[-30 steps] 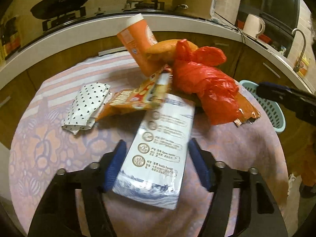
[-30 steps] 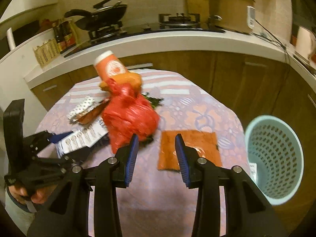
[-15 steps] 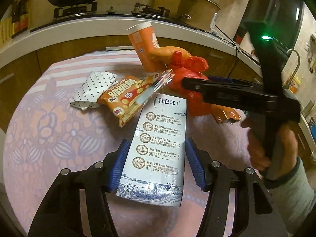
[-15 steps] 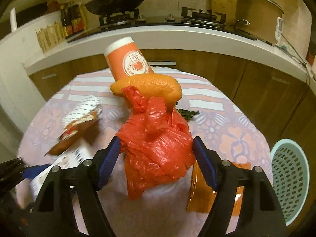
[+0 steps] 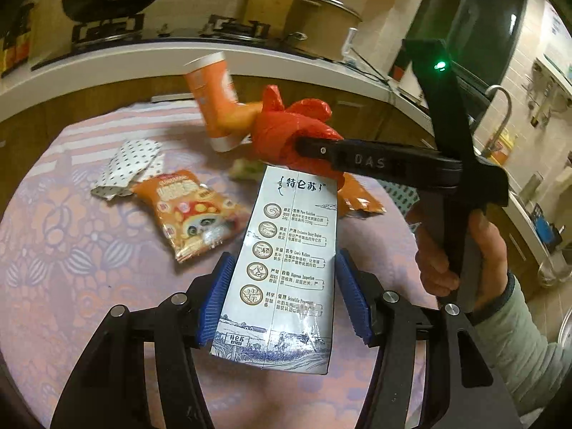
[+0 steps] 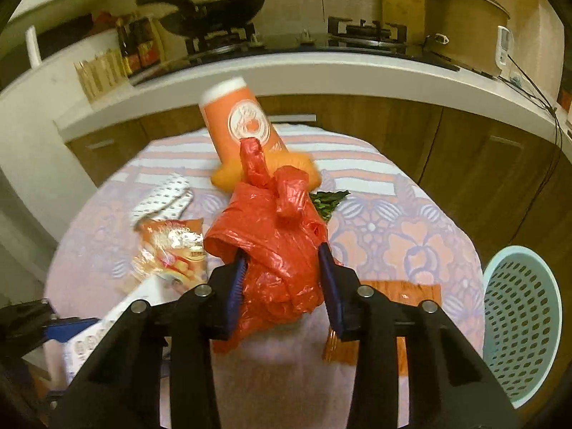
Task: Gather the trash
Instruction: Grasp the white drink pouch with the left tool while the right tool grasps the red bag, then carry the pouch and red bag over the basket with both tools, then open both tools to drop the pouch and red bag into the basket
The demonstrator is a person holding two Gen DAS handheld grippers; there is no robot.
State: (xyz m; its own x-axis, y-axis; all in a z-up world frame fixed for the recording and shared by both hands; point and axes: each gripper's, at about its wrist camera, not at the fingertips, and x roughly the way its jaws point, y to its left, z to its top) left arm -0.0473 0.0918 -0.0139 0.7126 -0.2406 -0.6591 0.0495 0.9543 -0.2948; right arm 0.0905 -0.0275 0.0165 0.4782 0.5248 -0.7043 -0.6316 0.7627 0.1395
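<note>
Pickup step: left gripper (image 5: 282,300) fingers pinch white printed milk carton (image 5: 289,261), frame centre; right gripper (image 6: 282,282) fingers squeeze crumpled red plastic bag (image 6: 271,250). Next, probably carry both to teal perforated basket (image 6: 518,325), lower right.

Milk carton (image 5: 286,268) tilted, clamped between blue pads; crumpled red bag (image 6: 275,254) likewise; snack packet (image 5: 193,211) flat on table.

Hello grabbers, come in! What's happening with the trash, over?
Left gripper clamped on milk carton. Right gripper closing around red plastic bag. Teal basket off table's right edge. Orange cup tilted just behind bag.
</note>
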